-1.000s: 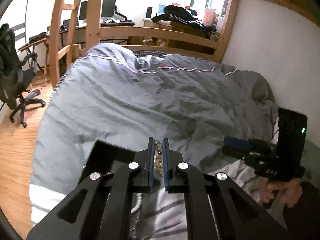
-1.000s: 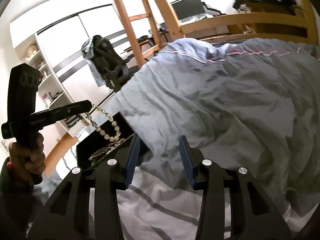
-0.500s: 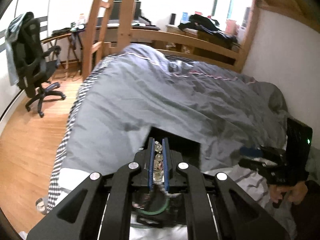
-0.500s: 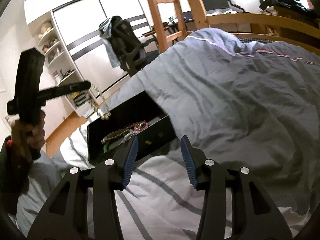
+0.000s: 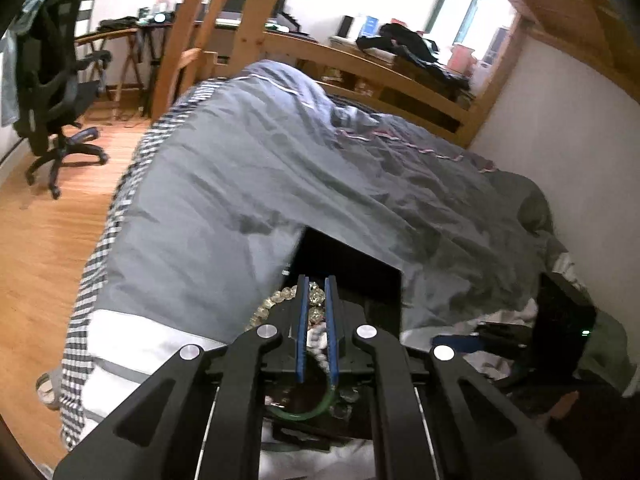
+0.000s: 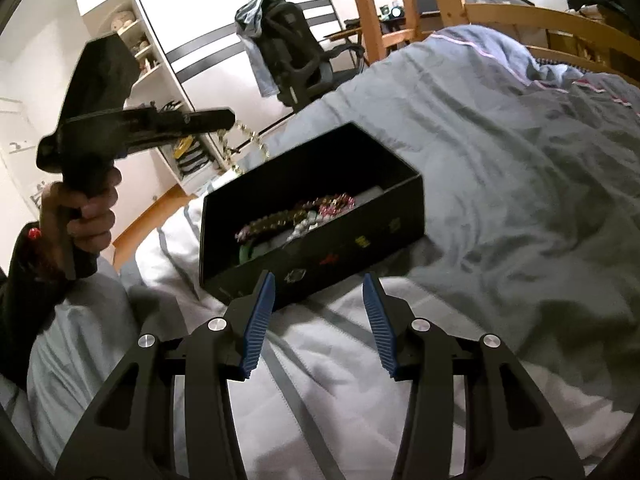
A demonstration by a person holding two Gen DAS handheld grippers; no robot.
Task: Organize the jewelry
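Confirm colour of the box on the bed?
Black box, small coloured marks on its front wall; clearest in the right wrist view.

Open black rectangular box [image 6: 340, 256] on the bed, at about 11 o'clock from the right gripper's view, long side turned toward the camera, small coloured marks along that wall. Inside, a tangle: dark-gold bead strand [image 6: 276, 220], pink bead strand [image 6: 336, 204], pale beads, a green bangle [image 5: 308, 410]. Clear-bead bracelet [image 5: 316, 300] pinched between the left gripper's [image 5: 316, 292] blue pads, dangling above the box's 10 o'clock corner.
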